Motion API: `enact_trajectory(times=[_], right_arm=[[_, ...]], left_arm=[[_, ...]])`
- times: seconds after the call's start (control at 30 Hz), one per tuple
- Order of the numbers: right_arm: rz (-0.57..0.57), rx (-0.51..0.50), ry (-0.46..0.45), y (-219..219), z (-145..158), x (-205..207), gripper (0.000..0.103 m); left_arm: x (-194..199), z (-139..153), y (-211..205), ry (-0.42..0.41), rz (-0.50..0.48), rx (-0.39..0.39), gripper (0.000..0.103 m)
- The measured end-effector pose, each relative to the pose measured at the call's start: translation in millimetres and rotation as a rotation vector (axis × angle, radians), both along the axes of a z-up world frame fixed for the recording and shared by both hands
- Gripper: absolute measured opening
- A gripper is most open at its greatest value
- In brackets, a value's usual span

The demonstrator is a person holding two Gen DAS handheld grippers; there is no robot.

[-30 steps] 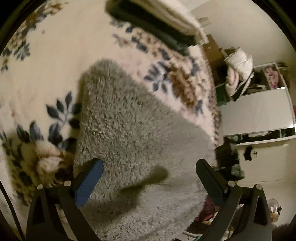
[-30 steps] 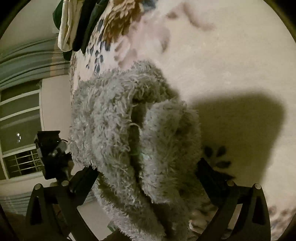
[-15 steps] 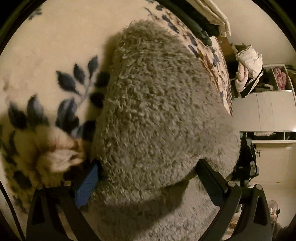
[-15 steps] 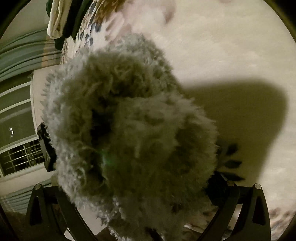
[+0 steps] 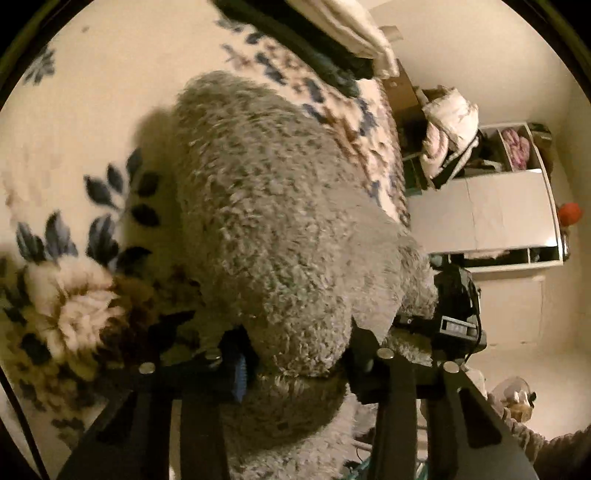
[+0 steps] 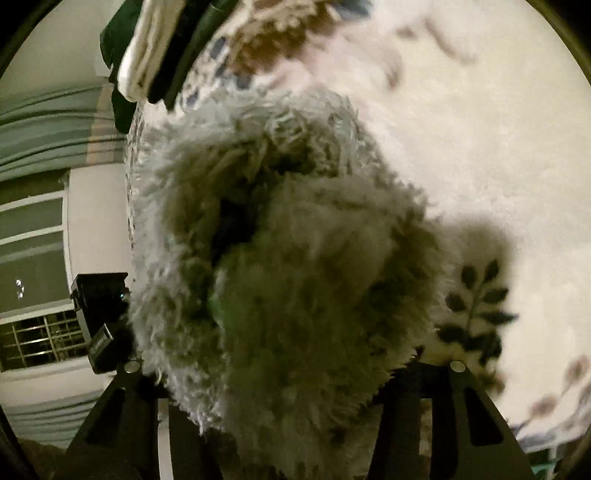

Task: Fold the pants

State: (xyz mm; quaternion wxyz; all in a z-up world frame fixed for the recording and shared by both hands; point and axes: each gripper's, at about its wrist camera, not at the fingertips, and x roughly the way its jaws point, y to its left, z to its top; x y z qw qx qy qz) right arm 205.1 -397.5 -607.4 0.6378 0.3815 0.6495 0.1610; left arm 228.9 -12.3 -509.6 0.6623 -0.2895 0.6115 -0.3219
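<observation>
Pants (image 5: pixel 280 221), grey and fluffy, lie on the flowered blanket (image 5: pixel 74 92) of a bed. Left tongs (image 5: pixel 295 365) have just been closing and now pinch a thick fold of them. Right tongs (image 6: pixel 295 369) have also been closing, with bunched fleece filling the gap, pinched between them. Folded clothes (image 5: pixel 325 37) sit at the far edge.

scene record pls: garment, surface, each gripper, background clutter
garment: grey fluffy pants, bunched, lying on the bed
surface: cream floral blanket
left gripper: jaws just closed, shut on a fold of the pants
right gripper: jaws just closed in, pants bunched between them, fingertips hidden by the pile
background: folded clothes stack, white shelf unit
</observation>
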Motion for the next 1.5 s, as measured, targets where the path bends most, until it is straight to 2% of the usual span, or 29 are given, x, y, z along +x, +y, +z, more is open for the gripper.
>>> enact_trajectory(times=[0.07,0.33,0.53,0.67,0.73,0.87,1.03,1.07,1.23,1.27,1.3,1.37,1.4,1.47,1.5], right_arm=[[-0.017,-0.008,-0.011,3,20,-3,0.052],[-0.079,-0.013,-0.082,17,115,-10,0.051],[-0.088,-0.014,-0.137,24,186,2,0.051],[-0.063,-0.027,-0.175,29,230,55,0.051],[-0.044,-0.031,-0.192,34,249,101,0.051],[0.004,-0.028,-0.222,28,271,189,0.051],[0.057,-0.012,-0.227,12,272,315,0.051],[0.063,-0.012,-0.225,10,270,328,0.051],[0.105,-0.011,-0.199,-3,245,440,0.052],[0.124,-0.004,-0.179,-5,234,461,0.058],[0.148,-0.053,-0.132,-7,213,483,0.063],[0.160,-0.206,-0.061,-13,184,507,0.085],[0.154,-0.243,-0.030,-18,169,514,0.085],[0.124,-0.270,0.000,-29,147,516,0.085],[0.102,-0.254,-0.008,-34,142,515,0.085]], left_arm=[[1,18,2,-0.012,-0.013,-0.015,0.034],[21,115,4,-0.137,-0.049,0.028,0.034],[49,177,1,-0.187,-0.035,0.019,0.034],[85,213,-1,-0.198,0.011,-0.002,0.034],[107,223,0,-0.200,0.036,-0.004,0.034],[176,240,-7,-0.203,0.107,-0.003,0.034],[270,234,-21,-0.193,0.166,0.007,0.034],[288,230,-23,-0.193,0.176,0.007,0.034],[379,194,-29,-0.181,0.202,0.044,0.035],[392,182,-30,-0.171,0.201,0.064,0.039],[410,167,-31,-0.152,0.201,0.118,0.044],[430,135,-30,-0.100,0.200,0.226,0.049],[436,113,-27,-0.058,0.205,0.280,0.049],[436,89,-21,-0.037,0.209,0.309,0.049],[432,82,-18,-0.041,0.214,0.308,0.057]])
